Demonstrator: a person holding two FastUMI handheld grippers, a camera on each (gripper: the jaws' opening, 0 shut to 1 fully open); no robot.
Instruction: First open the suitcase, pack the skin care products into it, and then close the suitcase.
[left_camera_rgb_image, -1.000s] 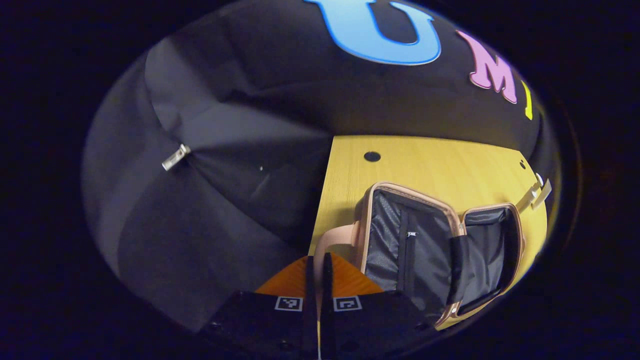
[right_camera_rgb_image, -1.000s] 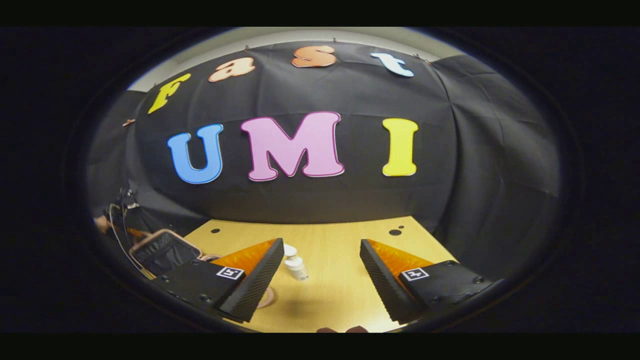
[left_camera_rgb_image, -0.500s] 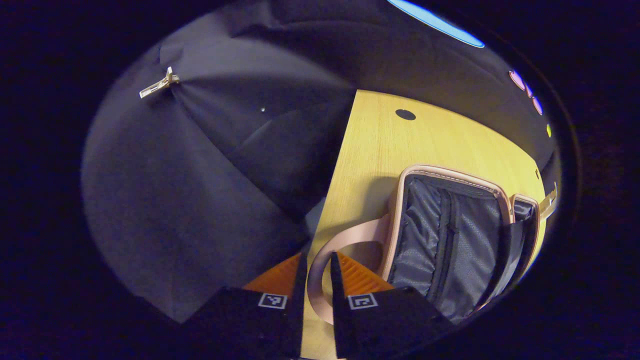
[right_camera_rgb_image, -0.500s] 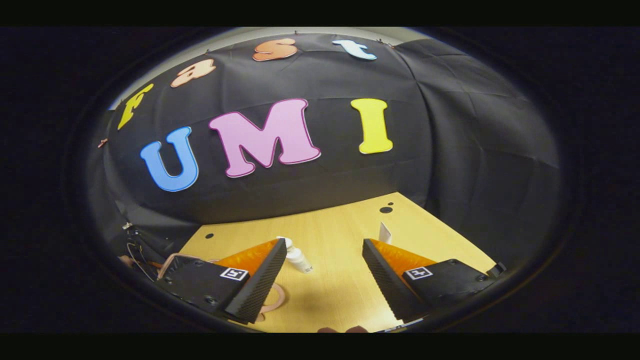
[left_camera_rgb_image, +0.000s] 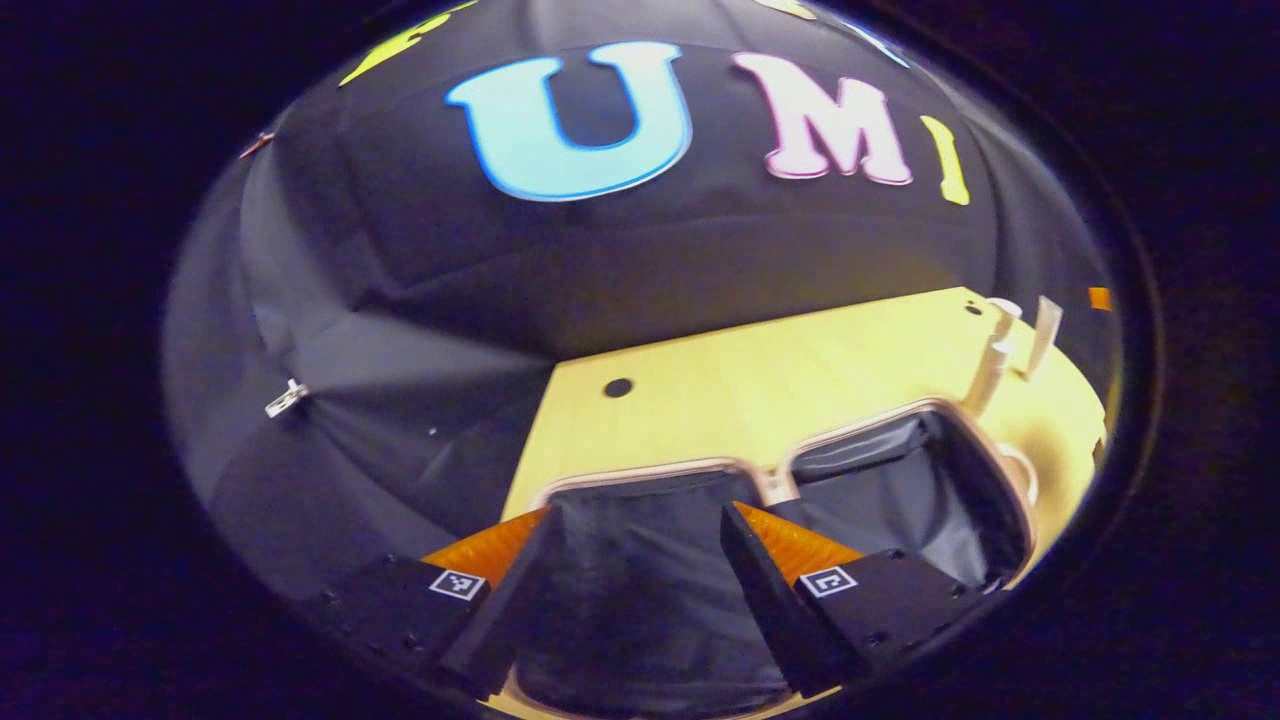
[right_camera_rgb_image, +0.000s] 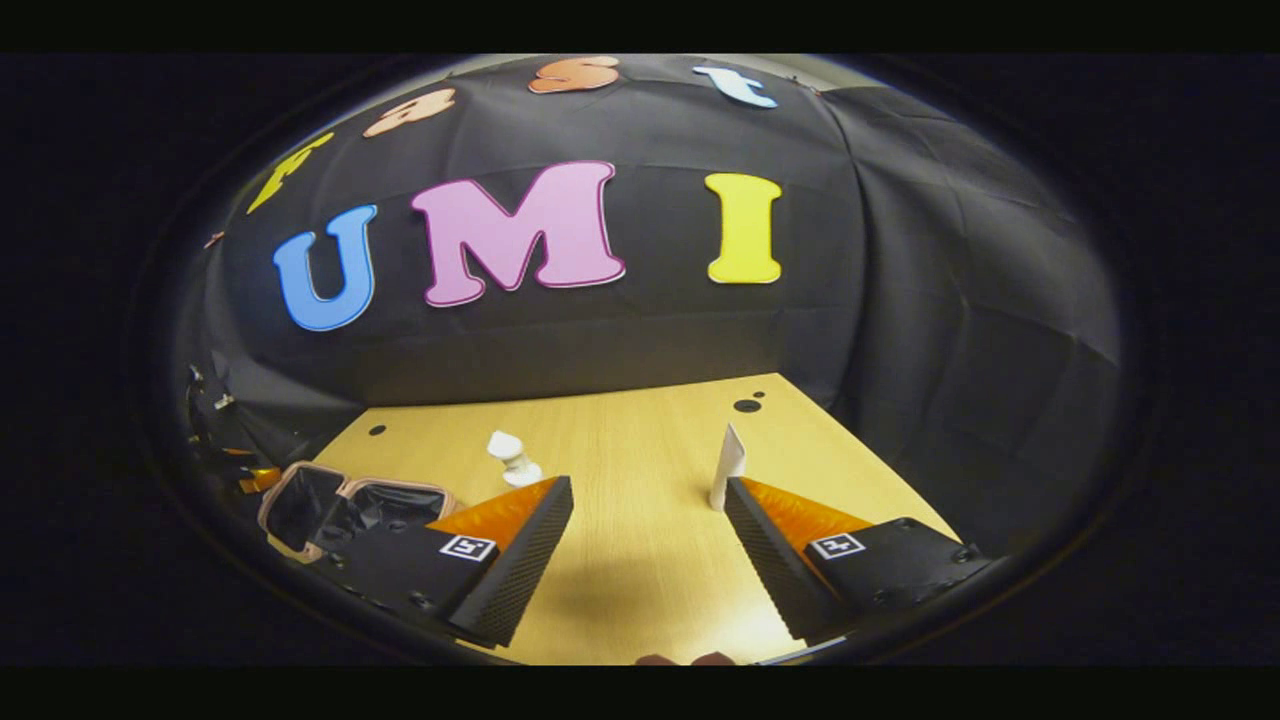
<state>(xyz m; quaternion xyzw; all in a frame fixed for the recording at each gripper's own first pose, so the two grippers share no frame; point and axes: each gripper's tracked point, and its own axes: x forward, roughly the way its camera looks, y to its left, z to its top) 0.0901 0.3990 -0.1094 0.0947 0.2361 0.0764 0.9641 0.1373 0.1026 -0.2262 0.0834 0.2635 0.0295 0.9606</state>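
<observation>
Suitcase was laid open on table; left gripper and right gripper were held spread, empty.

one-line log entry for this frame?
pink suitcase: open | left claw: open, empty | right claw: open, empty | white bottle, white tube: on table

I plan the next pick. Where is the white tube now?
In the right gripper view, the white tube stands upright on the table, beside the right finger of the open right gripper, right of the white bottle.
</observation>
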